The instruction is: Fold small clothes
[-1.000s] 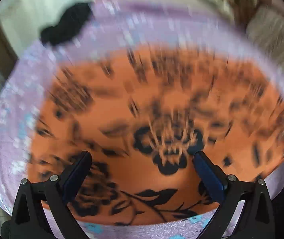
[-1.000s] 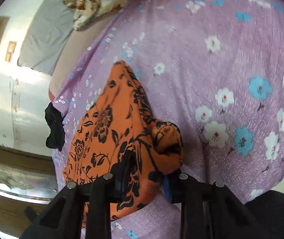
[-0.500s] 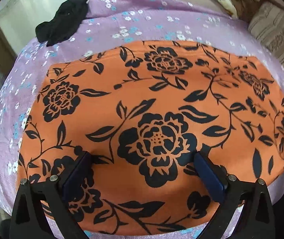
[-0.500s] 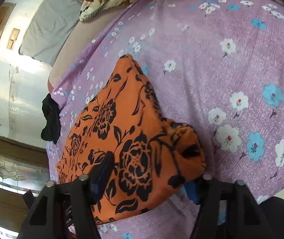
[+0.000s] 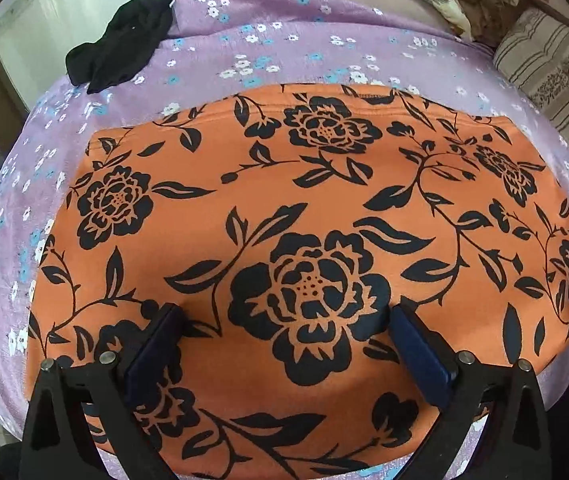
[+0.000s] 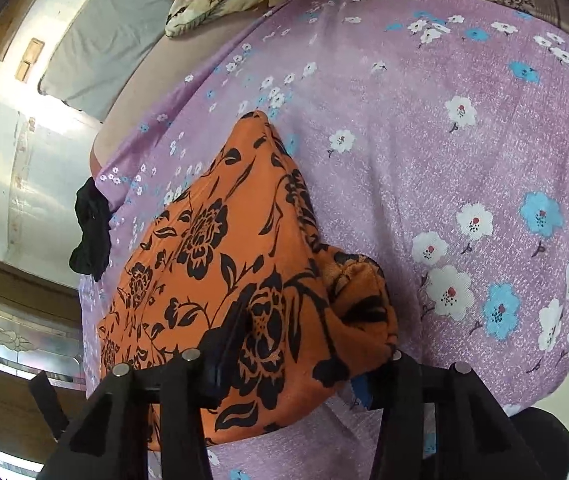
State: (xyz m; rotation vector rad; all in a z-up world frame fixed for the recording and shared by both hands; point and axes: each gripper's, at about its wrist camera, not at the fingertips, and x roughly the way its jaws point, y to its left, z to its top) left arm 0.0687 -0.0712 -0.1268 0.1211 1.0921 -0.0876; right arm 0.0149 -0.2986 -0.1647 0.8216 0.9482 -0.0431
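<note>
left gripper (image 5: pixel 284 344): jaws wide, over near edge of orange floral garment (image 5: pixel 304 208), holding nothing | right gripper (image 6: pixel 296 360): jaws wide around bunched corner, probably positioned for a fold | garment lies flat on purple floral bedsheet (image 6: pixel 464 128) | beyond: black cloth (image 5: pixel 124 44), striped cushion (image 5: pixel 552 76), white wall (image 6: pixel 0 152)

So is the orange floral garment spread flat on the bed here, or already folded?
Mostly spread. The orange floral garment lies smooth across the purple bedsheet; only its right end is bunched between the right gripper fingers. Whether it was folded before, I cannot tell.
</note>
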